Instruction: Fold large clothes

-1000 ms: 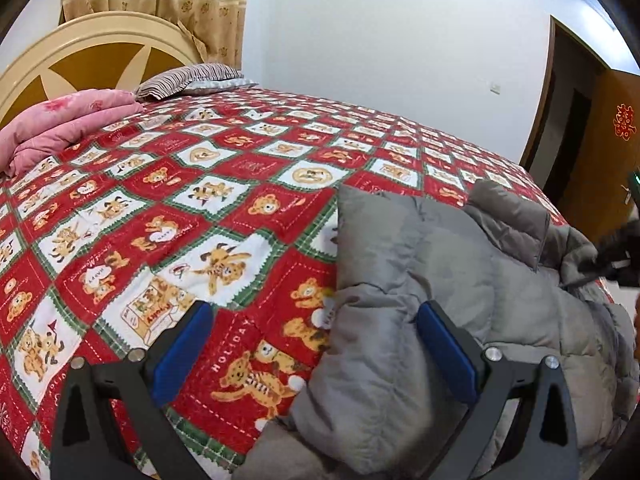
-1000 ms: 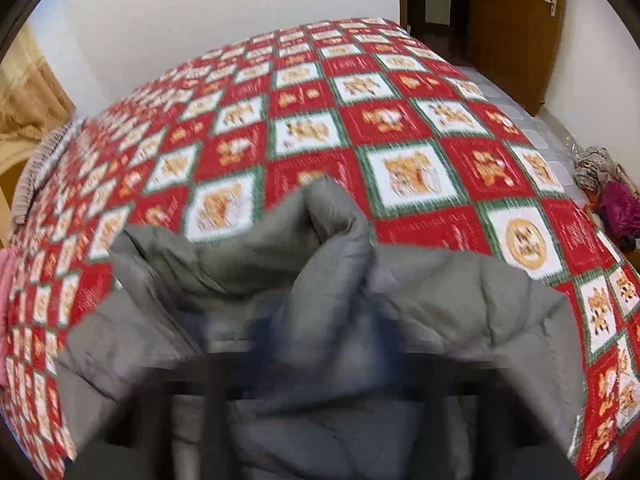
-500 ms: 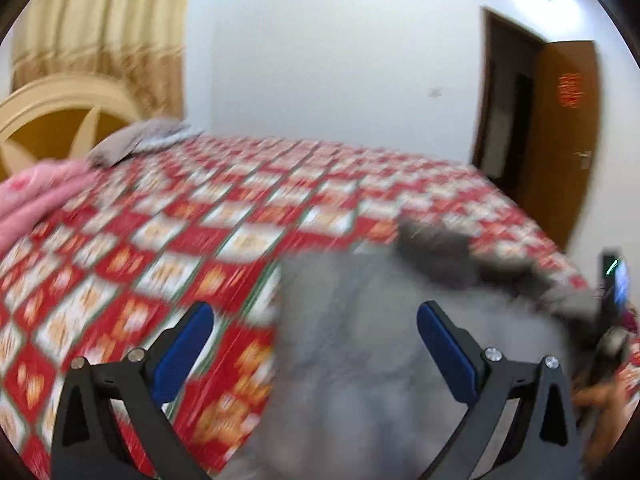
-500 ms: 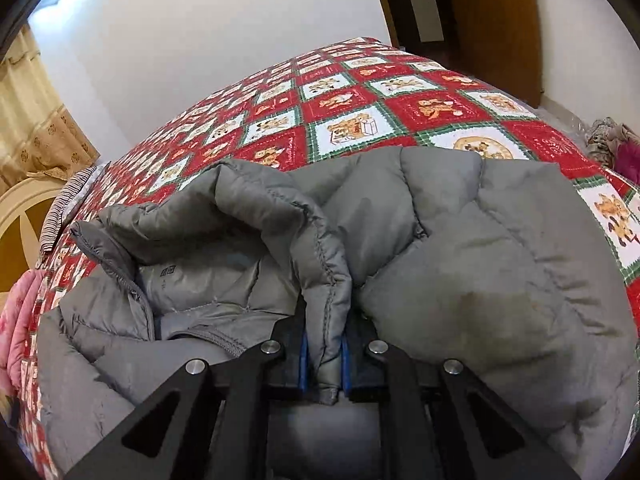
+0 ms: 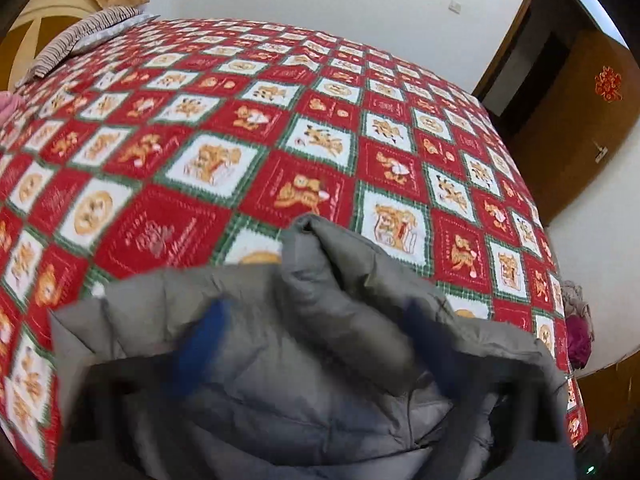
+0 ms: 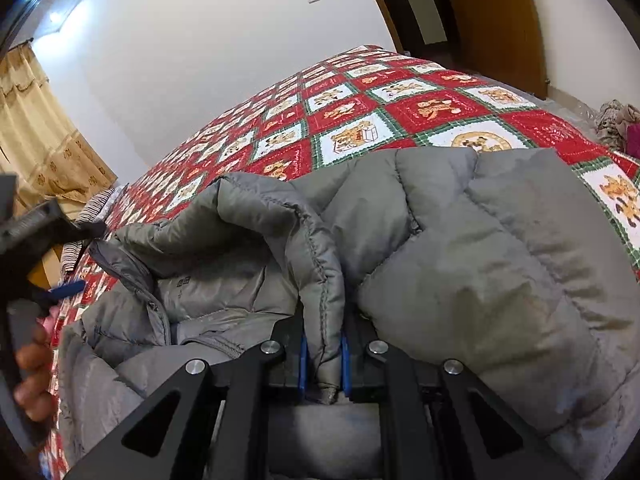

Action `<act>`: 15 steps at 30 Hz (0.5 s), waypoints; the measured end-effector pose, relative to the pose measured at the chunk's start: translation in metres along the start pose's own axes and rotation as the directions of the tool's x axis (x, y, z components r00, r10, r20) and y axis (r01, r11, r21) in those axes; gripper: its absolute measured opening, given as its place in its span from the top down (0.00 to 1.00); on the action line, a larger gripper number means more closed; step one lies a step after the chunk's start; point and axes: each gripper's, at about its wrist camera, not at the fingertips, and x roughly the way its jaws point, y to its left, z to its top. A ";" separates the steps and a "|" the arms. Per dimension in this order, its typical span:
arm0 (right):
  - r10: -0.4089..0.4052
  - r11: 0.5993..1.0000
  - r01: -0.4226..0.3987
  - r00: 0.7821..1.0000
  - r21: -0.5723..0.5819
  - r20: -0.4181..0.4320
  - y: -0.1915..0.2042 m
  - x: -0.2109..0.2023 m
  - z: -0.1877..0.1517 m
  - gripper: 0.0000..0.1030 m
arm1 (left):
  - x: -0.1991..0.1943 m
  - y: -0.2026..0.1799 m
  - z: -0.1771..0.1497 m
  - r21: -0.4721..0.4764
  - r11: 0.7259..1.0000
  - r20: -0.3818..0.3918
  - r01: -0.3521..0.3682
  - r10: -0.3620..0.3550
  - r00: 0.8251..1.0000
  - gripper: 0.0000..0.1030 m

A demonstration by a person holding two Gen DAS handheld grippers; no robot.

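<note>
A grey puffer jacket (image 6: pixel 500 264) lies crumpled on the red Christmas quilt (image 6: pixel 360 108). My right gripper (image 6: pixel 323 356) is shut on a stitched edge fold of the jacket, the blue pads (image 6: pixel 303 364) pinching it upright. In the left wrist view the jacket (image 5: pixel 320 352) fills the bottom, and my left gripper (image 5: pixel 316 336) is motion-blurred over it, its blue pads (image 5: pixel 204 340) spread wide apart with nothing between them. The left gripper also shows at the left edge of the right wrist view (image 6: pixel 40 256), above the jacket's collar side.
The quilt (image 5: pixel 280 140) stretches far beyond the jacket. A striped pillow (image 5: pixel 80 36) lies by the headboard at far left. A brown door (image 5: pixel 580 120) stands at right. Loose clothes (image 6: pixel 616 124) lie on the floor beside the bed.
The left gripper has swung right and down over the jacket, still open. The right gripper closed on the jacket edge and keeps holding it, raised slightly.
</note>
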 end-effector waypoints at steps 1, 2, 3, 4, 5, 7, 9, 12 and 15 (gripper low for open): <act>0.002 1.000 -0.002 1.000 0.002 0.000 -0.001 0.000 0.000 0.90 | 0.002 0.000 -0.004 0.015 1.000 -0.015 -0.003 0.003 1.000 0.89; 0.006 1.000 -0.006 1.000 0.006 0.000 -0.001 0.000 0.000 0.90 | 0.005 0.000 -0.009 0.037 0.999 -0.039 -0.011 0.013 0.999 0.91; 0.009 1.000 -0.009 1.000 0.010 -0.001 -0.002 0.001 0.001 0.90 | 0.005 0.000 -0.015 0.049 0.999 -0.040 -0.015 0.017 0.999 0.91; 0.011 1.000 -0.011 1.000 0.013 -0.002 -0.003 0.001 0.001 0.90 | 0.001 0.000 -0.023 0.060 0.998 -0.022 -0.022 0.023 0.999 0.91; 0.014 1.000 -0.014 1.000 0.017 -0.002 -0.004 0.002 0.001 0.90 | -0.005 0.002 -0.030 0.075 0.996 -0.005 -0.037 0.037 0.999 0.92; 0.018 1.000 -0.018 1.000 0.023 -0.002 -0.005 0.002 0.001 0.90 | -0.014 0.004 -0.046 0.098 0.994 0.023 -0.054 0.052 0.998 0.92; 0.020 0.999 -0.020 1.000 0.029 -0.001 -0.006 0.003 0.002 0.90 | -0.014 0.016 -0.053 0.083 0.993 0.058 -0.080 0.076 0.995 0.91; 0.021 0.999 -0.020 1.000 0.031 -0.001 -0.006 0.003 0.001 0.90 | 0.005 0.039 -0.066 0.022 0.997 0.081 -0.071 0.069 0.994 0.86; 0.018 0.999 -0.018 1.000 0.029 -0.001 -0.005 0.003 0.001 0.89 | 0.000 0.041 -0.079 -0.006 0.996 0.175 -0.084 0.084 0.981 0.86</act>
